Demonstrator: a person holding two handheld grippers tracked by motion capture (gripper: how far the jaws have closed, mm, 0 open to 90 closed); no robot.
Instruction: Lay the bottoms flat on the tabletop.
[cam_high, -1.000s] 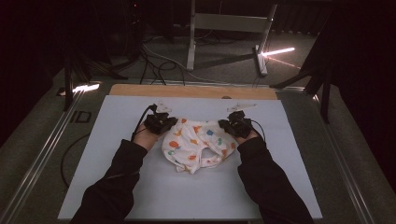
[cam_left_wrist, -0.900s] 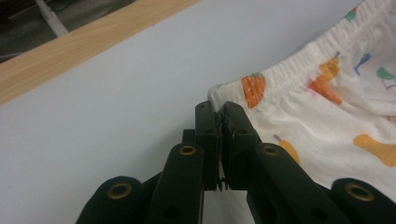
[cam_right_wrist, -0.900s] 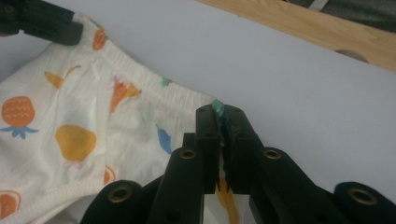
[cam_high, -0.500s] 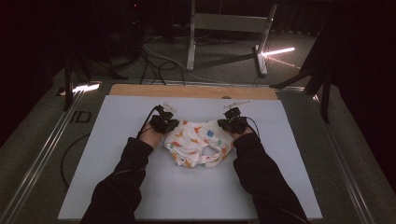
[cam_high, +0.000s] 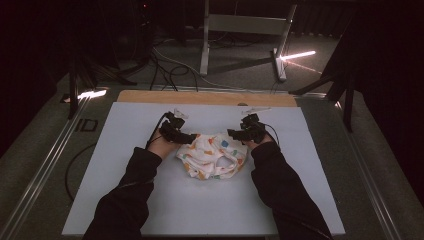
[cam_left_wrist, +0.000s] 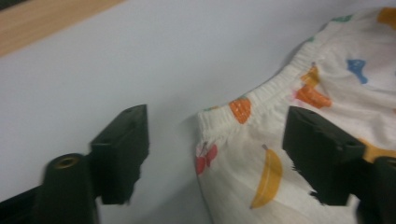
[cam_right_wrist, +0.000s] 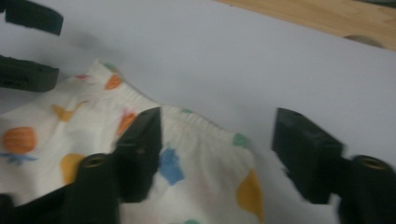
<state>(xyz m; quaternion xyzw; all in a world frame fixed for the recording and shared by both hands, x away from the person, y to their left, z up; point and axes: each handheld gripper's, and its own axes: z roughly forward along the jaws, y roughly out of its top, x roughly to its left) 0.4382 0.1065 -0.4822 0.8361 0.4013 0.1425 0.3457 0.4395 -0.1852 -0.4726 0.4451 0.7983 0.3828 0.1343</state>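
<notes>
A small white garment (cam_high: 212, 156) printed with coloured fruit lies spread on the white mat (cam_high: 150, 200), its elastic waistband toward the far side. My left gripper (cam_high: 187, 137) stands at its left upper corner and my right gripper (cam_high: 235, 134) at its right upper corner. Both pairs of jaws have just been opening. In the left gripper view the waistband corner (cam_left_wrist: 219, 126) lies loose between the jaws of my left gripper (cam_left_wrist: 217, 123), unpressed. In the right gripper view the garment (cam_right_wrist: 196, 154) reaches in between the jaws of my right gripper (cam_right_wrist: 219, 128), and the left gripper's fingertips (cam_right_wrist: 28, 74) show beyond it.
A wooden strip (cam_high: 200, 97) borders the mat's far edge. A dark cable (cam_high: 75, 170) curls off the mat's left side. A metal stand (cam_high: 240, 25) and a lit strip (cam_high: 297, 55) are on the floor beyond the table. The person's dark sleeves (cam_high: 130, 195) lie over the near mat.
Both grippers were shut on the garment's upper corners and have let go. The garment has sunk flat onto the mat. The hands have hardly moved.
</notes>
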